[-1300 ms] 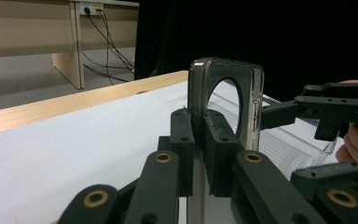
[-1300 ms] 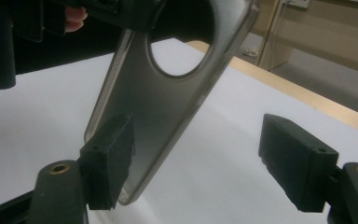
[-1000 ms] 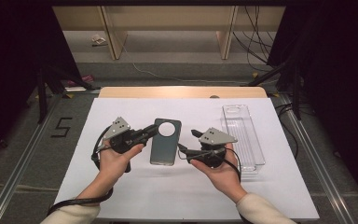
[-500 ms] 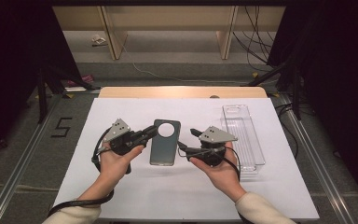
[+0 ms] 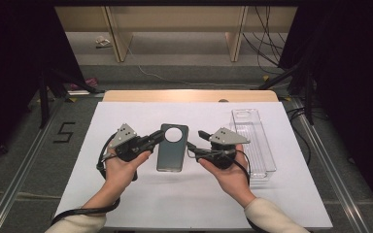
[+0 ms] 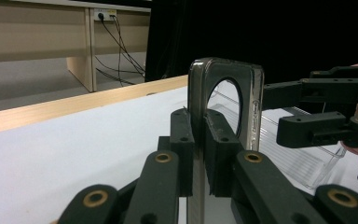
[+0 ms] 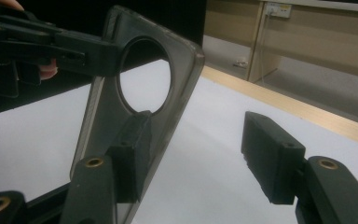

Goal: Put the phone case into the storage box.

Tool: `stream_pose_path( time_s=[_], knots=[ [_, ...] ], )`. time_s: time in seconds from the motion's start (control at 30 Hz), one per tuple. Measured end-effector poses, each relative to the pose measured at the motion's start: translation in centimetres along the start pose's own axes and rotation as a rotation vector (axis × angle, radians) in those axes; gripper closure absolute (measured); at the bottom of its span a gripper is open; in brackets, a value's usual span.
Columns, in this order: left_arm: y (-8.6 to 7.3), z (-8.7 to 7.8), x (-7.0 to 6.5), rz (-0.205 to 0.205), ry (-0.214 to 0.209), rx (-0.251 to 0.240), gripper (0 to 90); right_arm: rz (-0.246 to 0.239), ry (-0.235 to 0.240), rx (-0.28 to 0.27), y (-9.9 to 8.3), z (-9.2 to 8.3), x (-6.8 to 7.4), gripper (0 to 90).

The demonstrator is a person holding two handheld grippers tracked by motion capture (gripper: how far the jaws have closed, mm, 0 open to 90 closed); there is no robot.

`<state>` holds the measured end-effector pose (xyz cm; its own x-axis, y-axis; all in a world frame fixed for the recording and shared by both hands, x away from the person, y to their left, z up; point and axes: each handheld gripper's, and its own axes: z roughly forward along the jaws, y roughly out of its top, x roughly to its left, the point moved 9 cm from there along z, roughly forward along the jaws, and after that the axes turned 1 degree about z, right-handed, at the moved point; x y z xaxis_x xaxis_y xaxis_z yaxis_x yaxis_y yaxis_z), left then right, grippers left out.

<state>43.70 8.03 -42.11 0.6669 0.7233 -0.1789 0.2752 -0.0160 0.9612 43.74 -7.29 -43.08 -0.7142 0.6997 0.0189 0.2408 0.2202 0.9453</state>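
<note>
White table, floor mark "5"; left claw clamping grey phone case, right claw spread.

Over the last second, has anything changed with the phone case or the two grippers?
Almost nothing visibly changed. The left gripper stays clamped on the left edge of the grey phone case, which has not shifted. The right gripper stays open beside the case's right edge, one jaw against it in the right gripper view. The clear tray at the right has not moved either.
</note>
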Motion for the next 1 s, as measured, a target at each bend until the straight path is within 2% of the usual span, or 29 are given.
stream_pose_path(
  time_s=[0.53,1.0],
  knots=[
    [-0.1,0.2,-0.5,0.001,-0.002,0.000,82.6,0.016,-0.010,-0.028,1.1,0.5,-0.1,49.5],
    [-0.2,0.4,-0.7,-0.001,0.000,-0.004,82.5,0.041,-0.028,-0.034,1.5,0.6,-0.4,61.8]
  ],
)
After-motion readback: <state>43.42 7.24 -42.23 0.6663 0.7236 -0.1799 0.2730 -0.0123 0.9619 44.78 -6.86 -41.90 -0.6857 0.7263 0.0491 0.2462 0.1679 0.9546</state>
